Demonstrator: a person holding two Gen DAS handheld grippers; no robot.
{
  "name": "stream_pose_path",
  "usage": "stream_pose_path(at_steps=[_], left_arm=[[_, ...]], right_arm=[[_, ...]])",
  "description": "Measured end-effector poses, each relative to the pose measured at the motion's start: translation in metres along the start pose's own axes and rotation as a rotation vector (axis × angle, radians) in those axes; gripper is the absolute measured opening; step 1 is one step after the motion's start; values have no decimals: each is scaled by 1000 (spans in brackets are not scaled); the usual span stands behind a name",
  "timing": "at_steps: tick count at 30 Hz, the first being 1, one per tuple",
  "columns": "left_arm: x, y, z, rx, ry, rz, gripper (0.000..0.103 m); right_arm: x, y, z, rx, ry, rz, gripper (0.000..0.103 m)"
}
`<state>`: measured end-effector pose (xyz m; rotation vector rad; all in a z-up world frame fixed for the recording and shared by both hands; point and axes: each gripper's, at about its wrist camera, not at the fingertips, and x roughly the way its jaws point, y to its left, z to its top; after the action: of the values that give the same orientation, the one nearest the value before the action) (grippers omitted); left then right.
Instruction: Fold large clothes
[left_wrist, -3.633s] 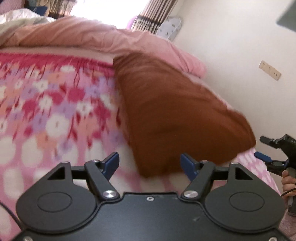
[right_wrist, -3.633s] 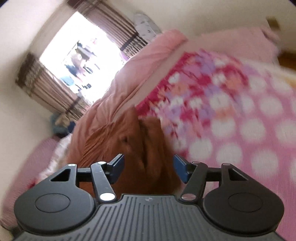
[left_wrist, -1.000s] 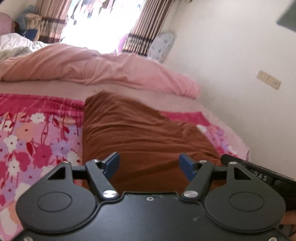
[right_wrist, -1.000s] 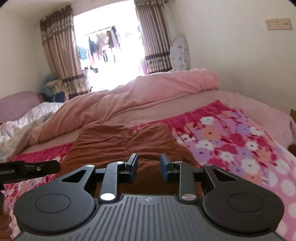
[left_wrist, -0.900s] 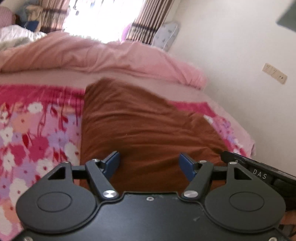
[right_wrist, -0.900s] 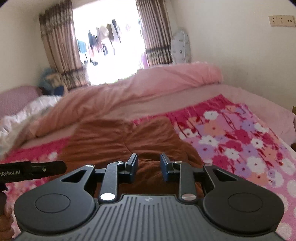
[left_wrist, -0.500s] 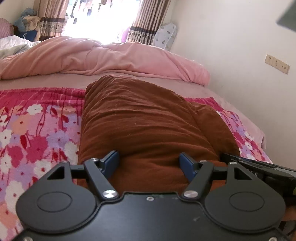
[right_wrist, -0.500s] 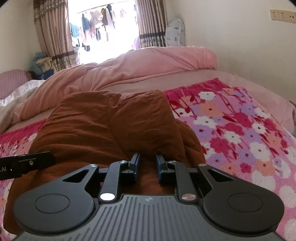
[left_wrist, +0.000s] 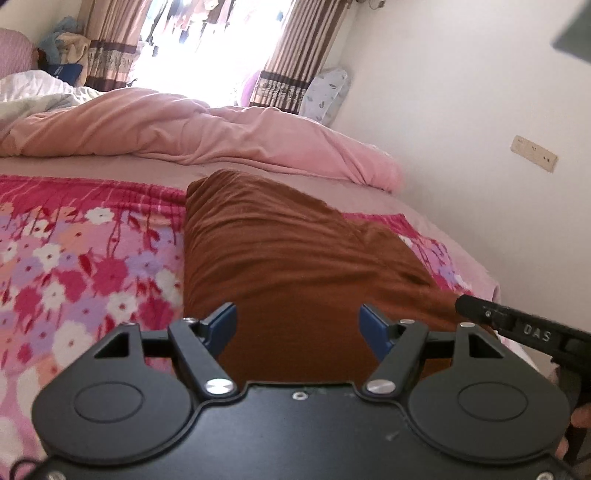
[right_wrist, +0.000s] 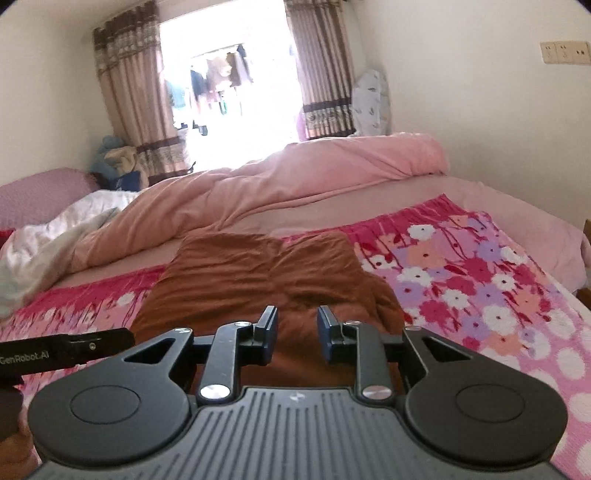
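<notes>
Both fingers (right_wrist: 297, 334) astride brown garment (right_wrist: 266, 273)

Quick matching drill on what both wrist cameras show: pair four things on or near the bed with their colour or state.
Things:
1. folded garment
2. floral blanket
3. bunched duvet
4. left tongs

Descriptions:
A. plain pale pink, across the far end of the bed
B. rust brown, lying on the blanket
C. open wide, blue pads apart
D. pink and red with white flowers

Pairs: 1-B, 2-D, 3-A, 4-C
</notes>
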<state>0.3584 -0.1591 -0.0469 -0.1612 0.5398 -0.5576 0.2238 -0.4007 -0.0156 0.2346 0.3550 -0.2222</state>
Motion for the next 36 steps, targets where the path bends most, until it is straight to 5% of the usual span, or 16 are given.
stream_pose_path(at_steps=[6,10,23,26,31,36], left_arm=[[17,2,-31,3,111,-6,73],[27,2,-47,54,99,13,83],[20,12,-35,-6,113,-15,87],[10,32,-17,-99,87,-37,95],[8,79,8,-246,29,-23,102],[37,120,17,-416,71,-97,103]], right_arm=[[8,-11,-28,17,78,-44,31],[18,-22,-40,70,113,-23,30],[19,-26,-53,89,105,-14,31],[13,-31,-42,89,96,15,40],[12,-62,-9,173,43,122,82],[46,-84,19,187,57,168,88]])
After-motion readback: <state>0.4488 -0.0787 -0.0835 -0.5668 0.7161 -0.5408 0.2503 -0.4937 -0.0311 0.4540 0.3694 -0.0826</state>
